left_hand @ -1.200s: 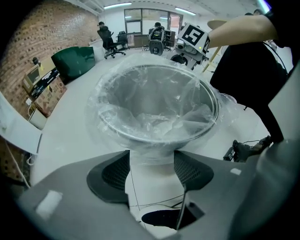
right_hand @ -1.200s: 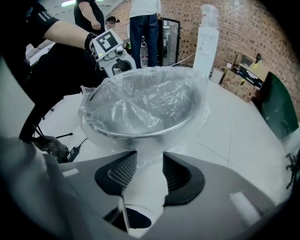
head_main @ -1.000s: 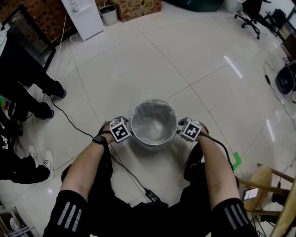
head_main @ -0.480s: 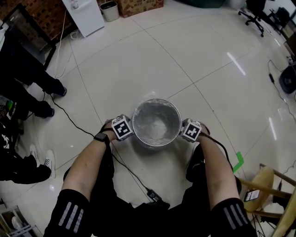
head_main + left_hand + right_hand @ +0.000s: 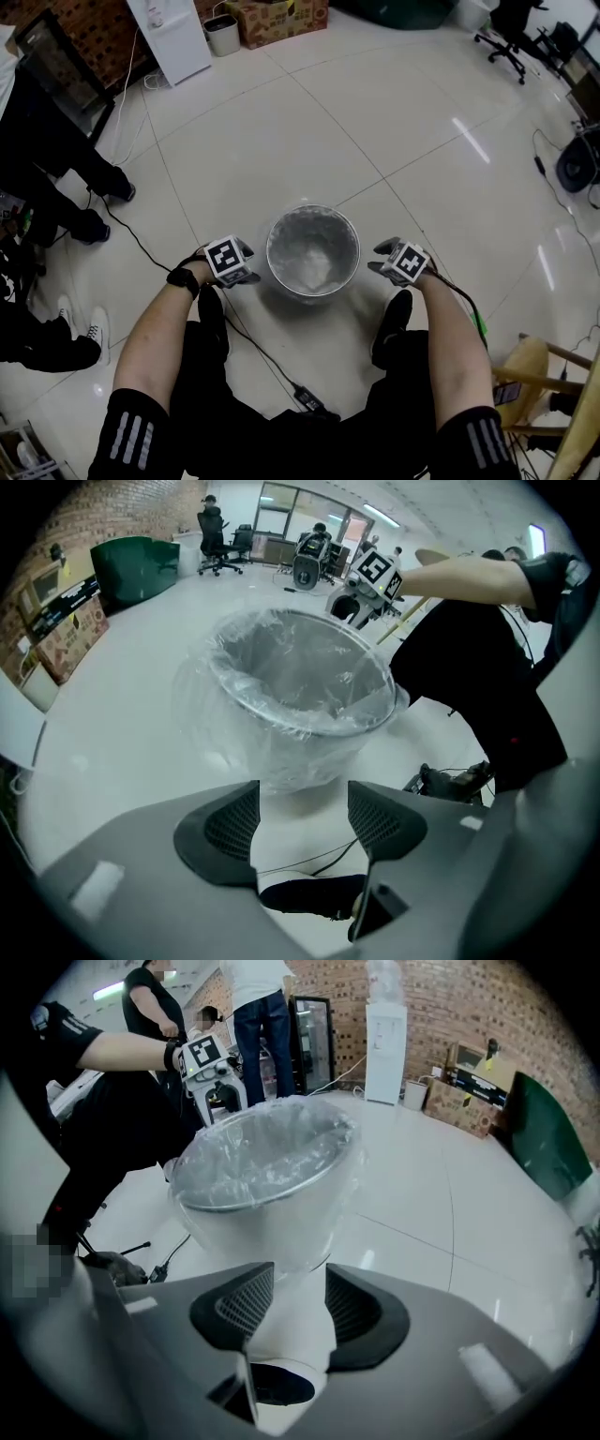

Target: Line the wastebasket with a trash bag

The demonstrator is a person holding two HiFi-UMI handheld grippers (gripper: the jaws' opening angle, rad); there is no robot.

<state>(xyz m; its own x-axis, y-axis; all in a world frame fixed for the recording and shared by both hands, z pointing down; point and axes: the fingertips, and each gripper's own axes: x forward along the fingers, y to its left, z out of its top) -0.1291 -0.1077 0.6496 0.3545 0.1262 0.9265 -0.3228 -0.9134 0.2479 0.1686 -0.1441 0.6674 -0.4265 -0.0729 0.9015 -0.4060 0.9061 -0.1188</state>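
Left gripper [image 5: 302, 803] and right gripper [image 5: 286, 1302] gape empty; the wastebasket [image 5: 313, 208], lined with its trash bag [image 5: 312, 261], stands between the 2.

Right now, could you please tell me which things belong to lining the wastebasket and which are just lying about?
Job: wastebasket, trash bag, left gripper, right gripper.
Lying about: cardboard box, small bin, floor cable, office chair.

The floor [image 5: 281, 122] is white, shiny tile. The wastebasket [image 5: 269, 253] (lined with a clear bag [image 5: 314, 258]) stands on it. A black cable [image 5: 141, 246] lies near.
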